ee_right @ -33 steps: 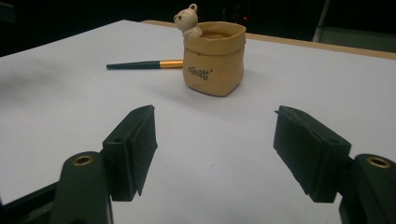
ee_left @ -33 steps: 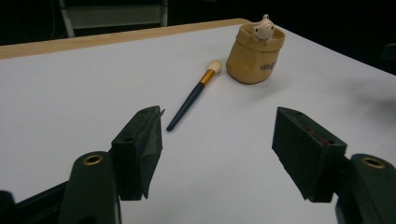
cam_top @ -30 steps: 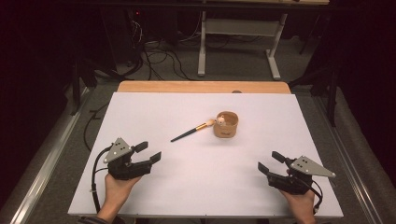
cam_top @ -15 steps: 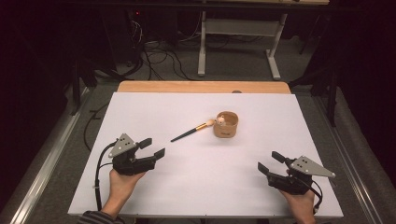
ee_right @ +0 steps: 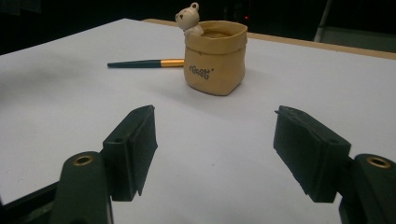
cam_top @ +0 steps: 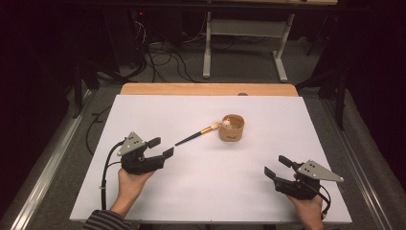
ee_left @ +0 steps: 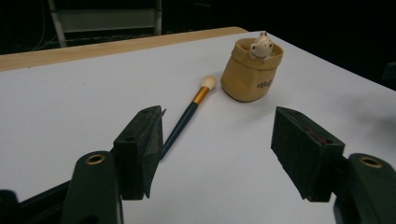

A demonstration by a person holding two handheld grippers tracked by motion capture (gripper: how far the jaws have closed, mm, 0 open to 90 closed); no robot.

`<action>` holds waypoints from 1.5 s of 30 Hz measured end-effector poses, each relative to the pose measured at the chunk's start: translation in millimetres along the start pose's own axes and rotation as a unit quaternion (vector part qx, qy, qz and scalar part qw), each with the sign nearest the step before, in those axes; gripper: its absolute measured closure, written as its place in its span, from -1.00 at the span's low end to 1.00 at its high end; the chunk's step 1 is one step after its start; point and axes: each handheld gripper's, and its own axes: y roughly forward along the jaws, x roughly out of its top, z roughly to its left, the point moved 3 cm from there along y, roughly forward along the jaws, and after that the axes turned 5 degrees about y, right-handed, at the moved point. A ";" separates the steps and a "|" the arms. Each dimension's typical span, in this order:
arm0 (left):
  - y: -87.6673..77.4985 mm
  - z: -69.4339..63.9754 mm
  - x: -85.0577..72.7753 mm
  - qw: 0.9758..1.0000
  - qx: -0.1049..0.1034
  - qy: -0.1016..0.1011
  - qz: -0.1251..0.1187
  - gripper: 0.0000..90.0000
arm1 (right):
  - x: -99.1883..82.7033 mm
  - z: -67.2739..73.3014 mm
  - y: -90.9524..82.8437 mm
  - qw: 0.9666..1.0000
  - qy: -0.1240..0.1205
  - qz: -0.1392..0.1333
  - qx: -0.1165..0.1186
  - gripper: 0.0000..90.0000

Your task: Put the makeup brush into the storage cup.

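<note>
Just beyond the open left tongs [cam_top: 164,147] lies the brush [cam_top: 196,134].

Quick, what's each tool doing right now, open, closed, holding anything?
Left tool: open, holding nothing, its tips near the brush handle's end.
Right tool: open, holding nothing.

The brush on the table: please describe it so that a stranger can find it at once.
On the white table, look near the middle for a tan pot with a small bear figure on its rim. The brush lies just left of it: long, thin, dark handle, gold band, pale tip toward the pot.
</note>
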 end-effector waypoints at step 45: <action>51.9 7.8 28.4 1.000 -0.019 0.012 0.008 -0.25 | -0.2 -0.4 0.8 1.000 0.003 0.002 0.001 -0.30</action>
